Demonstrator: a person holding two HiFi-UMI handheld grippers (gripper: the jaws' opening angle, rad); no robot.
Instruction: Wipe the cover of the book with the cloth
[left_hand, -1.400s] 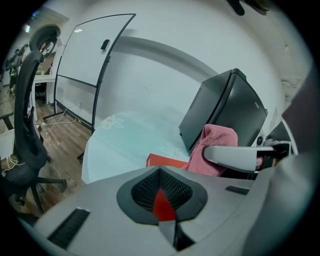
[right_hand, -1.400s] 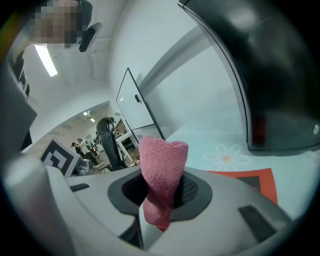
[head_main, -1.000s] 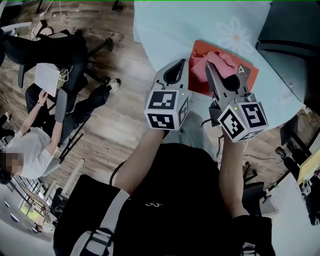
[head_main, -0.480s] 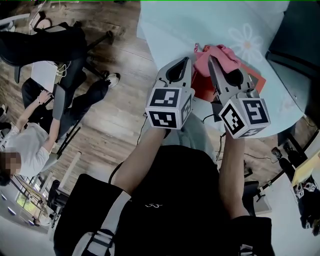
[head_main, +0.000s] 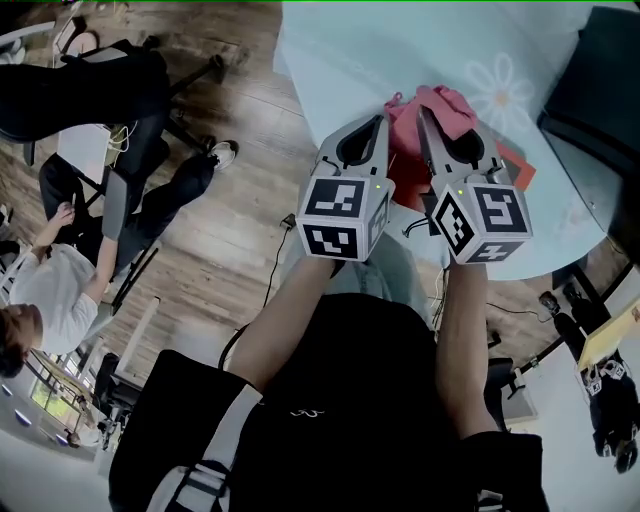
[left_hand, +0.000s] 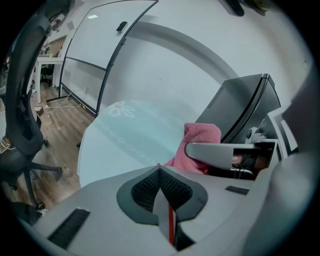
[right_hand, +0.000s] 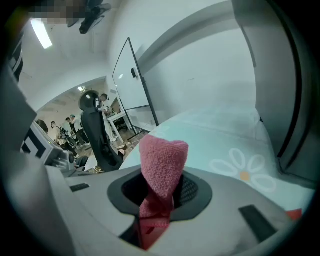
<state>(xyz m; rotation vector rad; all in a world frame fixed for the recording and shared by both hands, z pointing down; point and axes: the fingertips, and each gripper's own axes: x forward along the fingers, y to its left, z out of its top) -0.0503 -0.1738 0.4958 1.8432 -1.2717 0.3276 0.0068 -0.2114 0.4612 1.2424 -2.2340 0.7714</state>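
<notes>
One pink terry cloth (head_main: 442, 108), clamped in right tongs (head_main: 420, 114); one red flat book (head_main: 516, 166) on pale blue counter (head_main: 340, 50), mostly hidden under cloth; left tongs (head_main: 379, 119) pressed together, empty.

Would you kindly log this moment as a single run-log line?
right tool shut on cloth | left tool shut, empty | book on table

A shared office or lab workspace is indicated by wheeled office chairs (head_main: 100, 90), a framed whiteboard (left_hand: 95, 42) on a stand, and a seated person (head_main: 55, 290) on wood-plank flooring (head_main: 230, 230).
</notes>
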